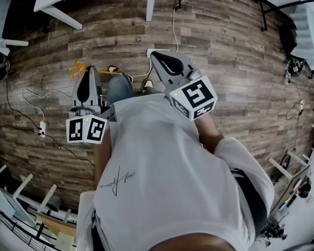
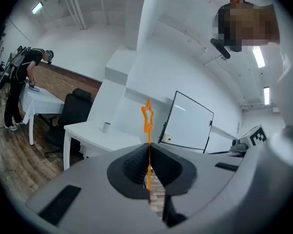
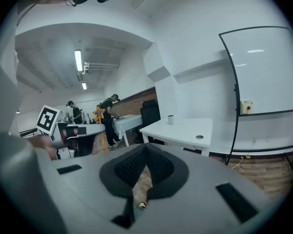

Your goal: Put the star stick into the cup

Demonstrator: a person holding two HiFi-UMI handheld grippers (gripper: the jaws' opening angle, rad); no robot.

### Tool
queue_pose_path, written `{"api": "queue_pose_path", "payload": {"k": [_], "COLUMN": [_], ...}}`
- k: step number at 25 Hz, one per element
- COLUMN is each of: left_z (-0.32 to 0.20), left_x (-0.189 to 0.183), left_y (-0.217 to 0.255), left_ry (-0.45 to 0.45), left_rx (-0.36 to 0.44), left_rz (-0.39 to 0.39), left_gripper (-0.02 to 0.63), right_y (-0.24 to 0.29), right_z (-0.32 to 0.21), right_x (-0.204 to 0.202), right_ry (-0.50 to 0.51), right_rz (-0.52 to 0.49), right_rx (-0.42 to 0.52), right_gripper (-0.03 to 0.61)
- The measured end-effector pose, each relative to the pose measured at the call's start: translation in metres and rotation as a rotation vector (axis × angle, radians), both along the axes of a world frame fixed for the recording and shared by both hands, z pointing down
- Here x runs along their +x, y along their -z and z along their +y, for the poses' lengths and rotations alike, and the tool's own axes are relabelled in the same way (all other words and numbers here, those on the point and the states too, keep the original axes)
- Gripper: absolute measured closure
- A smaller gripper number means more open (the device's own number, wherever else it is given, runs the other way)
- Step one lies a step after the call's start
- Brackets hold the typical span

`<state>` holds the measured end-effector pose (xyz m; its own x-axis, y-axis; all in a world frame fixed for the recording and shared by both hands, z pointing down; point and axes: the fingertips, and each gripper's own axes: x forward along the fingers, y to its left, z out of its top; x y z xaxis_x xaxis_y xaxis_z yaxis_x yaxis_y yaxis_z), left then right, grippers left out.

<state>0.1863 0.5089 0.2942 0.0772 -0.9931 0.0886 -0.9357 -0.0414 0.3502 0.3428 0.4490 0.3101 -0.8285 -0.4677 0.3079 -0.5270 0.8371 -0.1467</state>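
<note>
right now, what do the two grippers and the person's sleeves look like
Both the left gripper and the right gripper have light grey tapering bodies with black ribbed pads. Each carries a white cube with black square markers and a small green light. The person wears a white short-sleeved T-shirt with a dark script print.

The cup [image 2: 106, 126] on the table [image 2: 118, 138], beyond the star stick [image 2: 148, 126]

Bright, even light falls from ceiling tubes [image 3: 78, 60] at eleven o'clock in the right gripper view. All views bow at the edges. Shadows on the wooden floor [image 1: 225, 35] are soft. The left gripper [image 2: 149, 149], close to its lens, looks perhaps slightly blurred.
</note>
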Motion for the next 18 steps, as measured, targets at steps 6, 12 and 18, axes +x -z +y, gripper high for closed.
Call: {"api": "queue_pose_path", "payload": {"k": [6, 12, 18], "left_z": [-0.008, -0.024, -0.05], "left_x": [-0.001, -0.014, -0.036], "left_y": [0.003, -0.002, -0.002], "left_ry": [0.006, 0.012, 0.022], "left_rx": [0.004, -0.004, -0.006], "left_rz": [-0.006, -0.047, -0.063], "left_gripper": [0.603, 0.603, 0.603], "right_y": [-0.002, -0.002, -0.002], "right_z": [-0.009, -0.03, -0.056], "right_x": [0.003, -0.01, -0.034], "right_ry": [0.003, -0.02, -0.003], "right_rz": [0.006, -0.009, 0.009], "right_rx": [-0.005, -0.022, -0.031], "right_gripper": [0.571, 0.571, 0.569]}}
